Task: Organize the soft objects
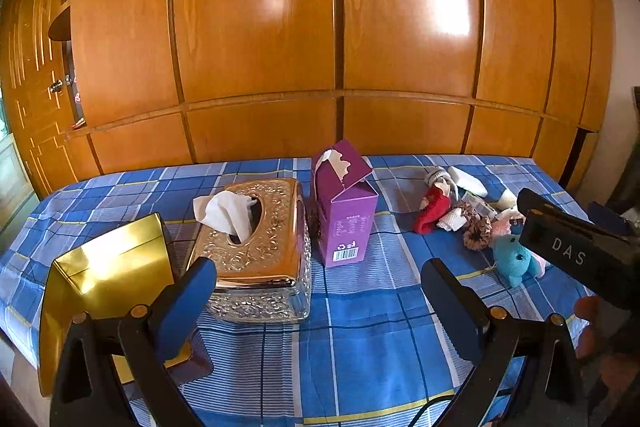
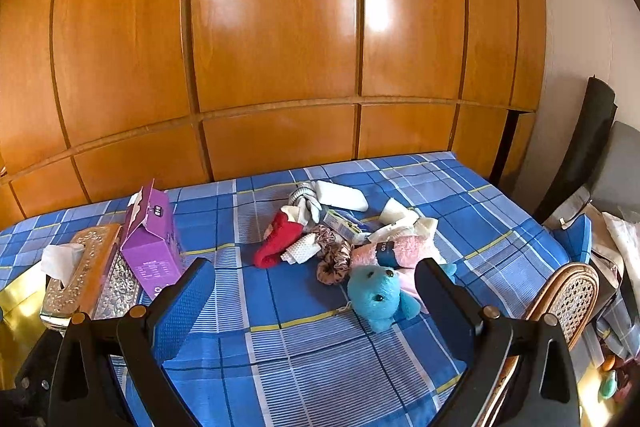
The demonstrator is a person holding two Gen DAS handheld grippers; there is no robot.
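Left tool [image 1: 318, 291]: spread wide, empty, above the blue plaid bench [image 1: 360, 327].
Right tool [image 2: 314, 291]: released, near the fuzzy turquoise plush toy [image 2: 376, 297].

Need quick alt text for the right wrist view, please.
Open right gripper hovers over a blue plaid cloth, facing a pile of soft items: teal plush, red sock, scrunchie. Purple box stands left.

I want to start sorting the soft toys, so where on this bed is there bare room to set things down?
Free: the plaid sheet in front of the teal plush, between it and the purple box, and the strip behind the boxes along the wardrobe. Crowded: the soft pile around the red sock, and the left side by the tissue box.
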